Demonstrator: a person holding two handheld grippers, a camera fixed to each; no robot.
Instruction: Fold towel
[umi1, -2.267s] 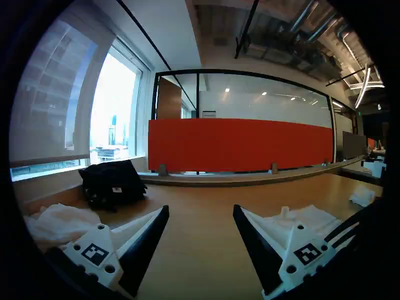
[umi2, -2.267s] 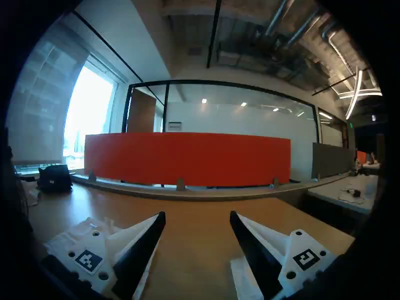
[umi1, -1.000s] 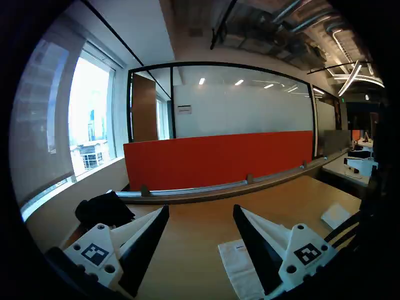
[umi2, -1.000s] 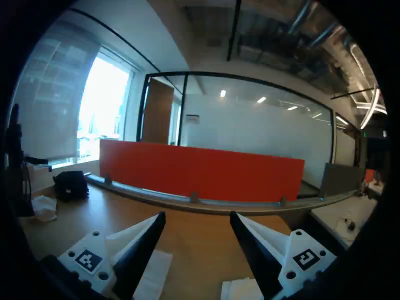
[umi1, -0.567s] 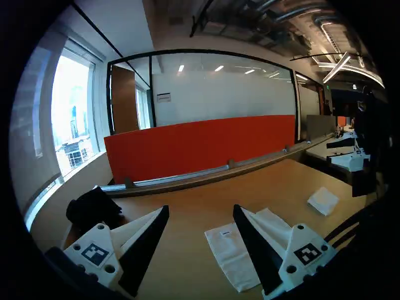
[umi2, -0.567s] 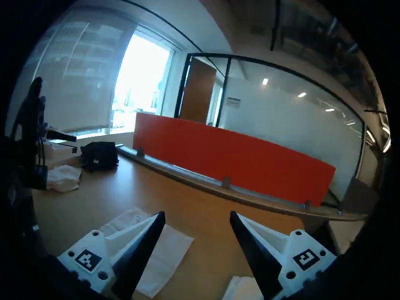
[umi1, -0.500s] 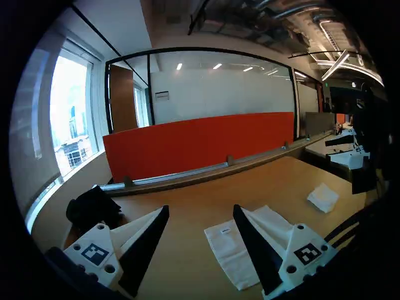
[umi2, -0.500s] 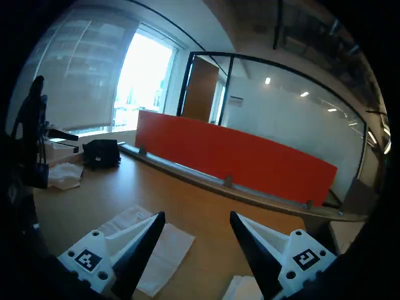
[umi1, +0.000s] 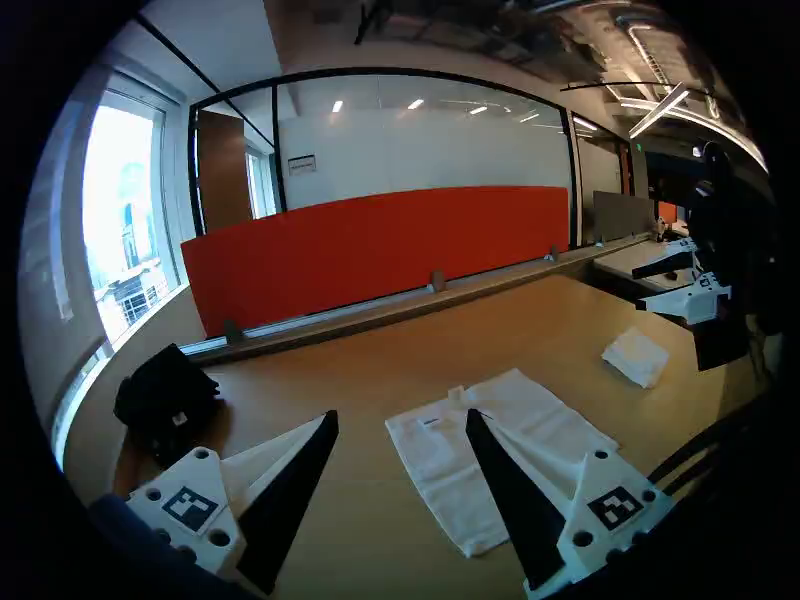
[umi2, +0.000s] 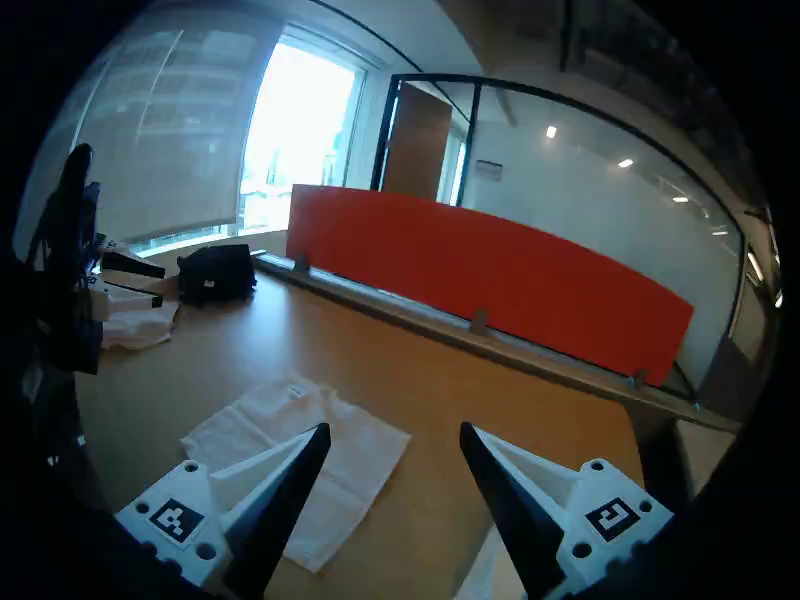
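On the wooden table (umi1: 380, 540), flat white towel (umi1: 470, 450).

In the left gripper view, a flat white cloth towel (umi1: 530, 405) lies spread on the long wooden table (umi1: 400, 350), just ahead of the left gripper (umi1: 400, 415). A small folded white cloth (umi1: 636, 355) sits to the towel's right, well apart, and a black fabric bag (umi1: 165, 400) sits far left. Behind them, a red partition panel (umi1: 380, 250) runs along the table's far edge.

We see a white towel (umi1: 435, 460), tan wooden table (umi1: 360, 370), orange-red divider (umi1: 370, 250), black bag (umi1: 165, 400), our left gripper (umi1: 400, 414) and right gripper (umi2: 392, 427) white with black fingers (umi1: 290, 490), black-and-white square tags (umi1: 190, 507).
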